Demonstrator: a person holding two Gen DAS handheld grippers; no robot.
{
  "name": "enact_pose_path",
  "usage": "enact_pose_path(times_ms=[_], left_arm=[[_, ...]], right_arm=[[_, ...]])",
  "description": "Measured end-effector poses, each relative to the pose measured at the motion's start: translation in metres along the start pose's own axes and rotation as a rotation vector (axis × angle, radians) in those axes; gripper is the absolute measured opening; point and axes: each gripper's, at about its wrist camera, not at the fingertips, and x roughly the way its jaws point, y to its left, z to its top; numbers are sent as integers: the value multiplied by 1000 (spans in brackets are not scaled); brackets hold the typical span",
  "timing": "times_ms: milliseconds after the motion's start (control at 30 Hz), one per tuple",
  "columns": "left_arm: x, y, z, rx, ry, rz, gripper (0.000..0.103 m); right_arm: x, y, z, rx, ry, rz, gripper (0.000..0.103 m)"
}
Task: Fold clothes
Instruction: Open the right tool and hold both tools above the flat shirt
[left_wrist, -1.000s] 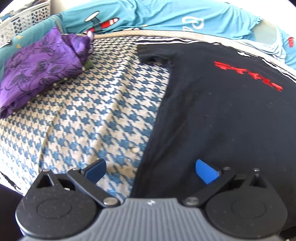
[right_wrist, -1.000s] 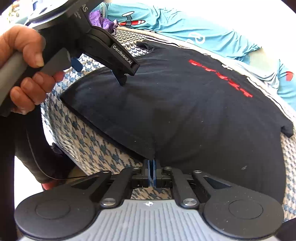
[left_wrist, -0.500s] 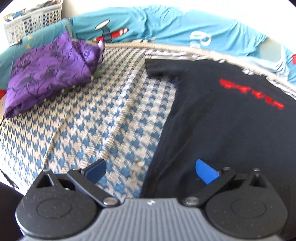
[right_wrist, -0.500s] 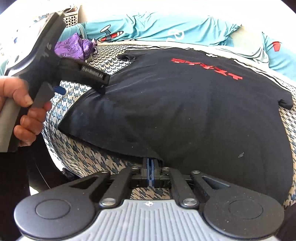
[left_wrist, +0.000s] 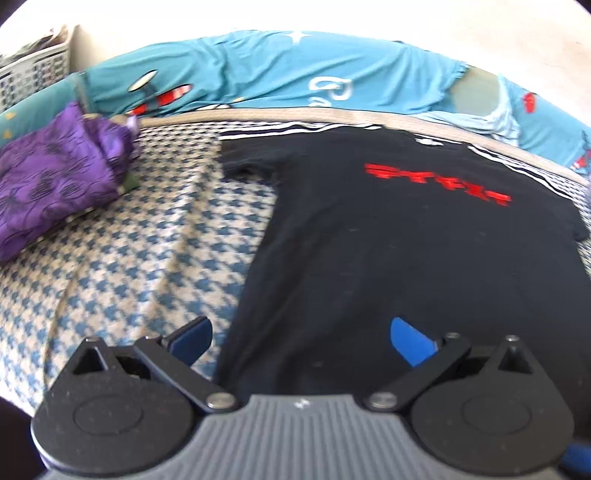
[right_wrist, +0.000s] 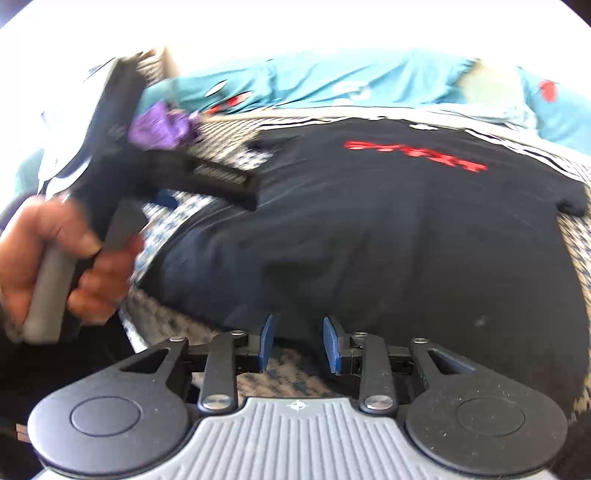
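Now the black T-shirt (left_wrist: 369, 258) lies spread flat on the checked bed cover (left_wrist: 147, 258), its hem at the near edge. The right gripper (right_wrist: 297, 343) is opening at that hem, nothing pinched; the left gripper (left_wrist: 299, 339) hangs spread wide over the shirt's side edge. Spreading looks finished; next comes pinching one side to fold it inward.

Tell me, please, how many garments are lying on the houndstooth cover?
2: the black T-shirt spread flat at the centre-right, and a purple garment bundled at the far left. Others may be hidden out of frame.
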Motion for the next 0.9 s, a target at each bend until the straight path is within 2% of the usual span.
enact_pose_path(times_ms=[33, 167, 333, 500, 700, 900], left_arm=[[1, -5, -1, 15, 2, -16, 103], [4, -28, -8, 105, 10, -70, 103], [13, -45, -18, 178, 57, -94, 103], [12, -50, -27, 209, 86, -97, 103], [1, -49, -40, 224, 101, -82, 103], [-11, -45, -52, 233, 125, -72, 103]], right_arm=[[0, -4, 1, 26, -6, -26, 37], [-4, -18, 6, 89, -59, -144, 38], [-3, -38, 9, 167, -120, -300, 43], [8, -62, 6, 291, -43, -386, 42], [6, -74, 6, 355, -47, -473, 40], [2, -77, 2, 354, -40, -494, 38]])
